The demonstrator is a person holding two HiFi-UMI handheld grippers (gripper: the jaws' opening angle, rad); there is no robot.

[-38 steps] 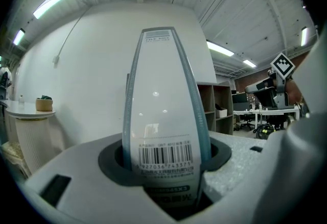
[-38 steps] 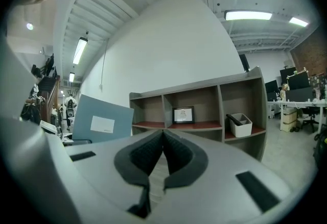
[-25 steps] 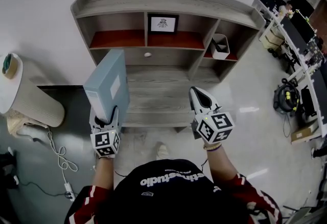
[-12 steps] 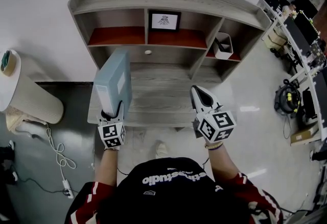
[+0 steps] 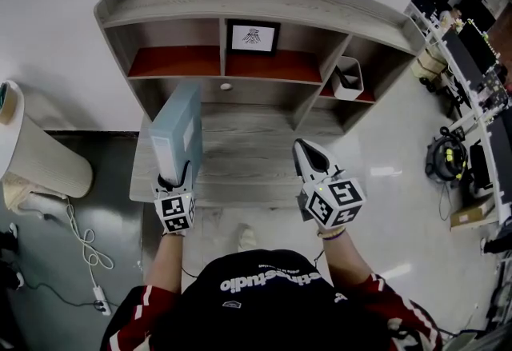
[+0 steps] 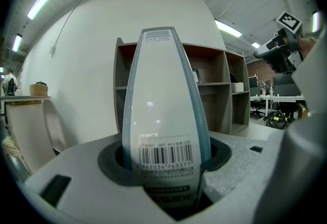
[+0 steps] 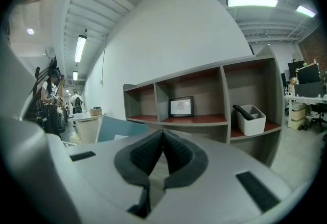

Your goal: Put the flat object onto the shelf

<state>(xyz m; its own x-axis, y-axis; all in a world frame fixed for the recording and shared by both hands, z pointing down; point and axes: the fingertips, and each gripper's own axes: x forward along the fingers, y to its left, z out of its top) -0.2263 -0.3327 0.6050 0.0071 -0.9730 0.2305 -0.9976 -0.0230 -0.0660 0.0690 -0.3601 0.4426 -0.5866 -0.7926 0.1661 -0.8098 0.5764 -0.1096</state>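
Observation:
A flat grey-blue file box [image 5: 178, 132] stands upright in my left gripper [image 5: 175, 180], which is shut on its lower end. In the left gripper view its spine with a barcode label [image 6: 164, 116] fills the middle between the jaws. It hangs over the left part of the grey wooden shelf unit's lower board [image 5: 248, 157]. My right gripper [image 5: 310, 157] is shut with nothing in it, held over the right part of that board. In the right gripper view the pads [image 7: 162, 151] meet, and the shelf [image 7: 204, 116] stands ahead.
The shelf's upper row holds a framed picture [image 5: 251, 37] in the middle bay and a white bin [image 5: 346, 74] in the right bay. A beige rounded bin [image 5: 36, 157] stands on the floor at the left. Desks with equipment [image 5: 472, 61] are at the far right.
The left gripper and the file box have shifted slightly right and forward toward the shelf. The right gripper has barely moved.

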